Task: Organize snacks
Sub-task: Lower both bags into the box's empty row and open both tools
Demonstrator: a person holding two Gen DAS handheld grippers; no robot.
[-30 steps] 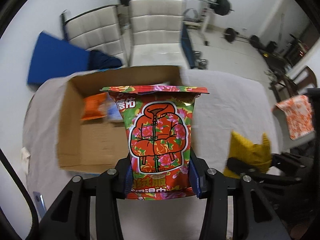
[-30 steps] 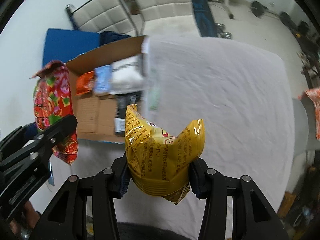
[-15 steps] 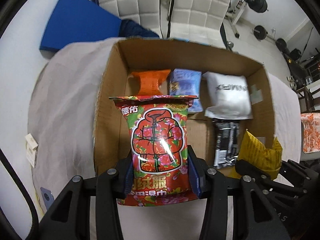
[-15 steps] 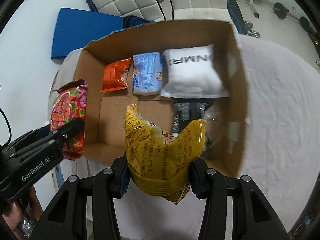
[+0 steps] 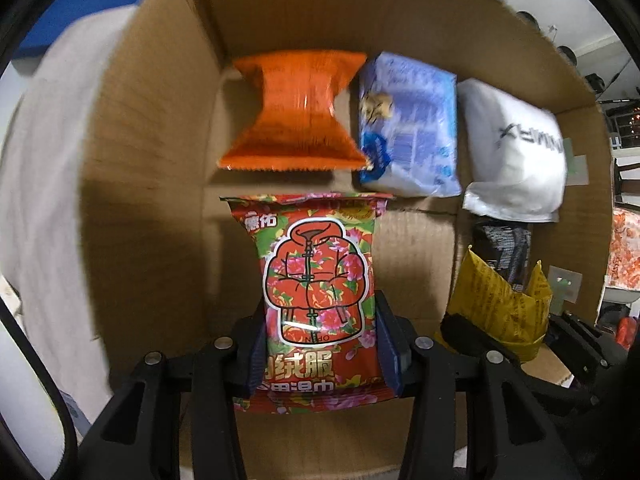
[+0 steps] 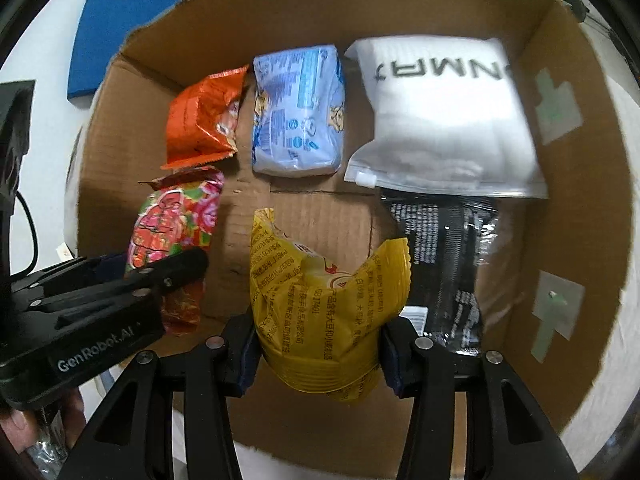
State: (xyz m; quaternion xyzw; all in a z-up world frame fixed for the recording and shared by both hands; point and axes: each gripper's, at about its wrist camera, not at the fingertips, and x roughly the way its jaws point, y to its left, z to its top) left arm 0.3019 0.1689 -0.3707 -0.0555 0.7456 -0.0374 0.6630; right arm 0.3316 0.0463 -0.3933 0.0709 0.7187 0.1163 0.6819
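An open cardboard box [image 5: 152, 160] fills both views. Along its far wall lie an orange bag [image 5: 296, 116], a blue bag [image 5: 408, 128] and a white pouch [image 5: 516, 152]; a black pack [image 6: 444, 264] lies below the pouch. My left gripper [image 5: 320, 340] is shut on a red floral snack bag [image 5: 316, 280], held low inside the box at its left side, just in front of the orange bag. My right gripper [image 6: 318, 344] has a yellow snack bag [image 6: 320, 300] between its pads over the box's middle; its jaws are opening, with the pads still on the bag.
The box [image 6: 580, 200] stands on a table under a white cloth [image 5: 48, 200]. A blue mat [image 6: 120, 32] lies on the floor beyond the box's far left corner. An orange patterned cloth [image 5: 626, 248] shows at the far right. Bare cardboard floor lies between the two held bags.
Both grippers have come down with their bags from above the table into the box. The box now fills each view, and the chairs and weights have dropped out of sight.
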